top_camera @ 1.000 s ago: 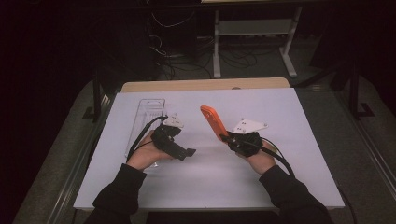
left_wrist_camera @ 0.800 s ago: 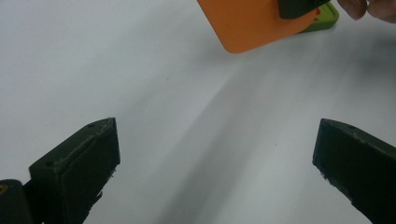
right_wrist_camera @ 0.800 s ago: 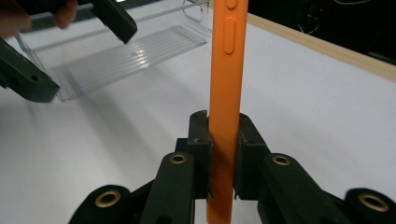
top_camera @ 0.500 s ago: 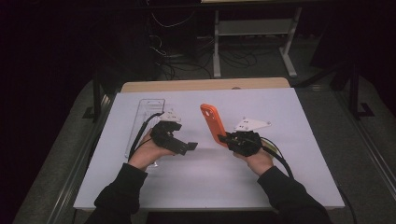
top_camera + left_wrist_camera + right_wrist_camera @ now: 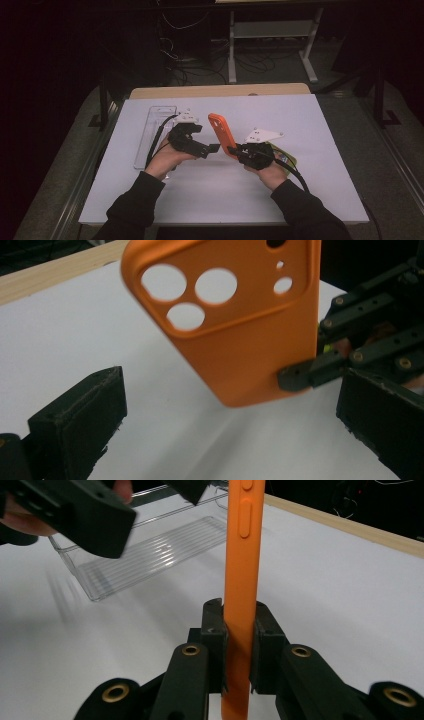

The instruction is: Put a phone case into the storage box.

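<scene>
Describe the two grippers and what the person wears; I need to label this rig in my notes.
Both the left gripper and the right gripper are black, with linkage arms pinned by brass-coloured rivets and blocky black jaws. Each carries a pale grey three-cornered plate on top and trails a black cable. The person wears dark long sleeves reaching the wrists; the hands are bare.

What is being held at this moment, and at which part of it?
The right gripper holds the orange phone case by its bottom edge, fingers pressing both faces. The left gripper is open and holds nothing.
</scene>
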Demonstrator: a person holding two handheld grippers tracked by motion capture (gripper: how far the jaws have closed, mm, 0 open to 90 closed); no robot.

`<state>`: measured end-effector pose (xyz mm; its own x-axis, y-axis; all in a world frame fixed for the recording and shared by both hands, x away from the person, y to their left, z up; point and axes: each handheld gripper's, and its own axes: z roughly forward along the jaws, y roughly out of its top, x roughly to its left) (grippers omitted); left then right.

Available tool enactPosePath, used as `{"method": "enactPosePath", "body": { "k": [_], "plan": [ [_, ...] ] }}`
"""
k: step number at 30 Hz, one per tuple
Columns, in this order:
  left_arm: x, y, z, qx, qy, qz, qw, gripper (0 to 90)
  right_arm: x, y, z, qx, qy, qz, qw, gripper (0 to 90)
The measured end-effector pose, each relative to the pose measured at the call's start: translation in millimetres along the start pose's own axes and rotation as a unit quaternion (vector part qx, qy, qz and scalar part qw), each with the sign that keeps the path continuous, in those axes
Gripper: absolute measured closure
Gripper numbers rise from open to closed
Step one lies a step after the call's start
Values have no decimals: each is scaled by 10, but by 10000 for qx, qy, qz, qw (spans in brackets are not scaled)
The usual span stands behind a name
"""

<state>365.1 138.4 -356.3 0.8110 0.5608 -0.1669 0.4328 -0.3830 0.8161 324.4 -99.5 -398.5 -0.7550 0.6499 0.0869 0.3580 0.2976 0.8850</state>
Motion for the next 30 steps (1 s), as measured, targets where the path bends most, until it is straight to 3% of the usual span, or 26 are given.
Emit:
{"method": "enactPosePath", "body": {
  "k": [1,14,23,30],
  "plan": [
    [8,11,11,13,4,62,10000,0,6,2,4,-9,9,10,10000,782],
    [34,146,160,-369,13,-115,9993,0,37,9,17,-111,33,148,9998,782],
    [48,139,166,-583,-6,-26,9983,0,69,-6,60,-107,111,187,9997,782],
    [43,116,178,-736,-4,-141,9972,0,100,-14,89,-77,138,180,9997,783]
  ]
}}
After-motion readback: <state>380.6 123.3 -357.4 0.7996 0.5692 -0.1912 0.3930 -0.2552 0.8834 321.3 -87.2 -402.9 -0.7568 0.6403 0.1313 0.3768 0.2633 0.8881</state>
